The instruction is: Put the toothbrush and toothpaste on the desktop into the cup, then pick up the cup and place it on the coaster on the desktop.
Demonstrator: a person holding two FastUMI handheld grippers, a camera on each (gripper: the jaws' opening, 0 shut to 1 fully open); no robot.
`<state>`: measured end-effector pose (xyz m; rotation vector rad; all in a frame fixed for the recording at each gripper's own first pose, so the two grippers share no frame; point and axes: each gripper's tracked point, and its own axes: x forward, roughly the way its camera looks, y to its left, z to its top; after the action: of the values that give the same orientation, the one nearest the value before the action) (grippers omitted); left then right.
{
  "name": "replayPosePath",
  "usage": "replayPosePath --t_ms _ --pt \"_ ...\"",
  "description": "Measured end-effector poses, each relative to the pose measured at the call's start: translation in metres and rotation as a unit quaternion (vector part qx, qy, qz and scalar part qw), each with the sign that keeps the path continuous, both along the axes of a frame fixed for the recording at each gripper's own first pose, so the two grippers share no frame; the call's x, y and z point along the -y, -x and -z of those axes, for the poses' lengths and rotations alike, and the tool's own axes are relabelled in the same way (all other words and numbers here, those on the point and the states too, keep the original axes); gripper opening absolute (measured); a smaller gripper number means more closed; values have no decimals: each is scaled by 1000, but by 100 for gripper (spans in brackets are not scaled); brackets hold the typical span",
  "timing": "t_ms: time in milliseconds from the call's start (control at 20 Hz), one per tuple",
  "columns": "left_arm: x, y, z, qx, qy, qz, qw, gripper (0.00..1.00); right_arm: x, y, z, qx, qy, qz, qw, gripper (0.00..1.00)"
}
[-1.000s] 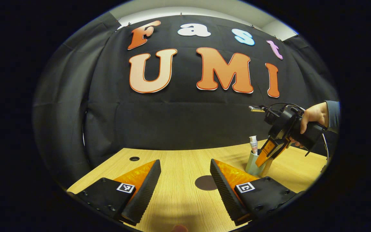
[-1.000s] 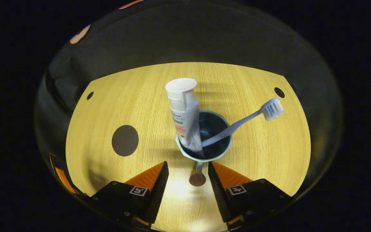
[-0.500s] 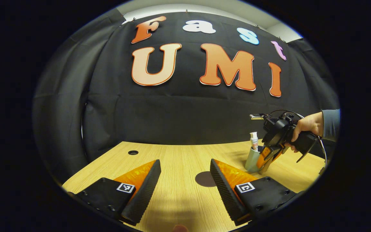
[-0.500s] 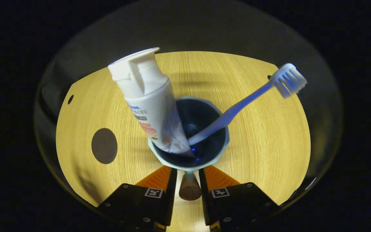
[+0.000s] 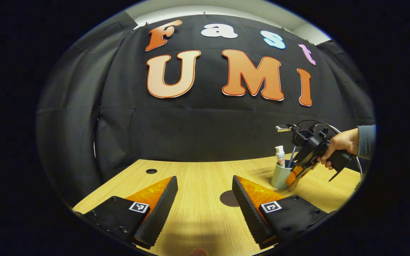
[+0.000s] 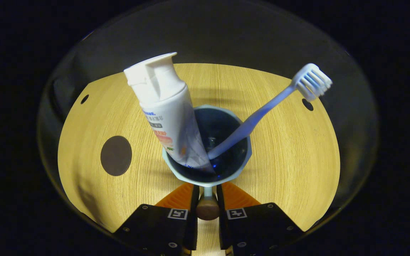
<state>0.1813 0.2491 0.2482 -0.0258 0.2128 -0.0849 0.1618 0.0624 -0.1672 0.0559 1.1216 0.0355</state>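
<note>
My right tongs (image 6: 208,209) pinch the cup's handle (image 6: 208,208) (toothpaste and toothbrush inside), the coaster (image 6: 116,155) lying leftward on the desk (image 6: 290,160), nearer my spread left tongs (image 5: 205,199).

Left gripper view: low over desk (image 5: 198,217), facing wall, cup (image 5: 280,176) far at three o'clock. Right gripper view: close above same cup (image 6: 208,177), looking down.

Black cloth wall (image 5: 205,128) behind wooden desktop (image 5: 198,177)
</note>
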Motion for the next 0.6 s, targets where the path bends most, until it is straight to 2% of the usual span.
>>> replayPosePath --t_ms 150,200,250,600 --pt "-2 6 -1 -1 -2 0 1000 98 -3 -3 3 13 -21 -26 999 25" --pt "-3 7 1 -2 -1 -1 1000 98 -3 -4 3 19 -19 -37 999 29" --pt "-4 8 2 -4 3 -5 1000 98 -1 -6 3 25 -17 -49 998 24" --pt "-20 16 13 -25 0 -33 999 98 -4 -9 2 50 -26 -119 991 25"
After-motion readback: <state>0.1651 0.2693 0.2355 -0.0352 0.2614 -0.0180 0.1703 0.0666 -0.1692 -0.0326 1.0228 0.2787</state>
